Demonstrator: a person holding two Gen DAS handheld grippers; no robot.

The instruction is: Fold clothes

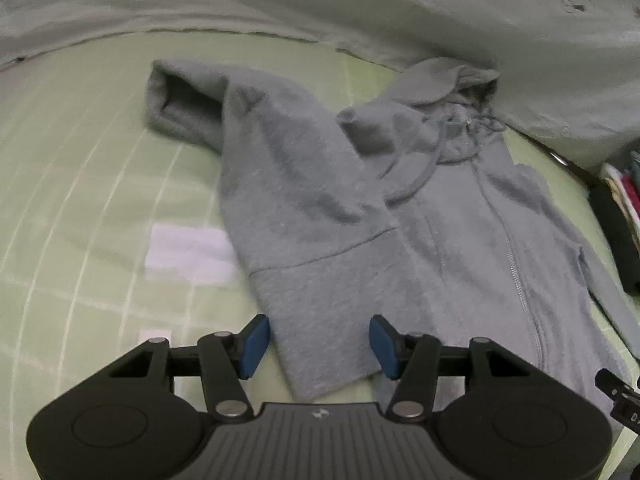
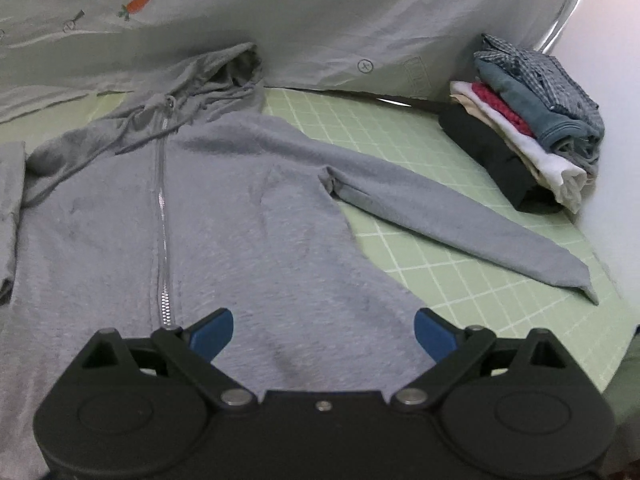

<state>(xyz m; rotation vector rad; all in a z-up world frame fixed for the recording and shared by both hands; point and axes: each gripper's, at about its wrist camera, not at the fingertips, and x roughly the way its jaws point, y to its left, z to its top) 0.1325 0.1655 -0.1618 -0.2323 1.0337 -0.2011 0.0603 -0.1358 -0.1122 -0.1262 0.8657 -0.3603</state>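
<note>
A grey zip hoodie (image 1: 460, 240) lies front up on a green checked sheet (image 1: 80, 184). Its left side and sleeve (image 1: 288, 184) are folded over the body, and the cuff (image 1: 172, 100) points to the far left. The folded hem corner (image 1: 320, 320) lies under and between the blue pads of my left gripper (image 1: 320, 346), which stand apart and do not pinch it. In the right wrist view the hoodie (image 2: 248, 208) has its right sleeve (image 2: 460, 216) stretched out flat to the right. My right gripper (image 2: 323, 336) hovers wide open over the lower front, beside the zip (image 2: 162, 216).
A stack of folded clothes (image 2: 532, 128) stands at the far right by a white wall (image 2: 616, 80). A pale cover with a carrot print (image 2: 138, 2) is bunched along the back, behind the hood (image 2: 232, 68). A white patch (image 1: 188, 252) shows on the sheet.
</note>
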